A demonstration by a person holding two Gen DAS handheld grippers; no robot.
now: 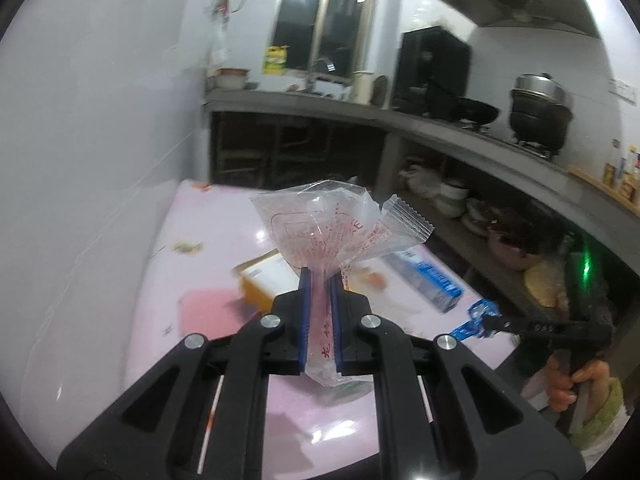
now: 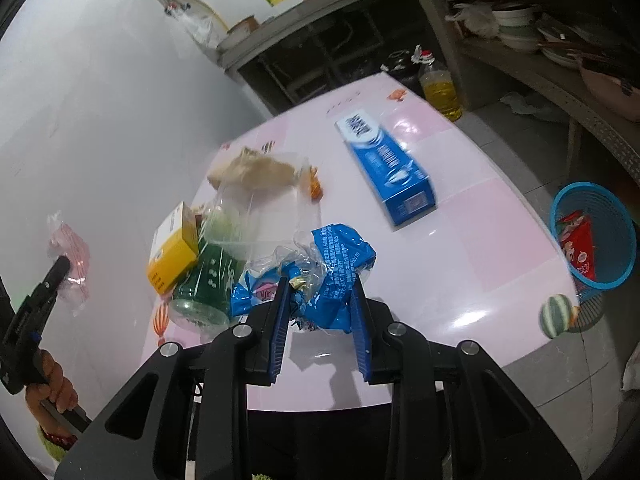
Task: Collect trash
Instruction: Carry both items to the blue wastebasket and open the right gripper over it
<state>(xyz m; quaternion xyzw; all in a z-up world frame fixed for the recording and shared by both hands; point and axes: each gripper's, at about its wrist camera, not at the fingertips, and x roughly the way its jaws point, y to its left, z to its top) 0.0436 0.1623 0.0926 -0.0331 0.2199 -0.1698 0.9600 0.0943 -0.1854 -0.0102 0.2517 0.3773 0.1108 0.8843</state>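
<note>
1. The left tool (image 1: 320,276) is clamping a clear plastic bag (image 1: 328,224) with red print between its nearly closed blue pads, and the bag is fanning out above the fingertips, lifted off the pink tabletop (image 1: 208,240).
2. The right tool (image 2: 320,284) is standing open, its pads well apart on either side of a crumpled blue wrapper (image 2: 340,264) that is lying on the tabletop; whether the pads are touching it I cannot tell.
3. In the right wrist view, a green bottle (image 2: 208,284) is lying on its side at about 9 o'clock from the wrapper, just beside it, with a yellow box (image 2: 172,252) touching the bottle further toward 9 o'clock.
4. A clear bag holding something beige (image 2: 256,176) is lying at 11 o'clock from the wrapper, near the bottle.
5. A long blue carton (image 2: 388,168) is lying at about 1 o'clock from the wrapper, well apart from the cluster.
6. A blue basket (image 2: 616,276) is sitting on the floor at 3 o'clock, beyond the tabletop's edge, with a red package (image 2: 580,244) inside it.
7. A bottle of yellow oil (image 2: 440,92) is standing on the floor past the far edge, at 12 to 1 o'clock.
</note>
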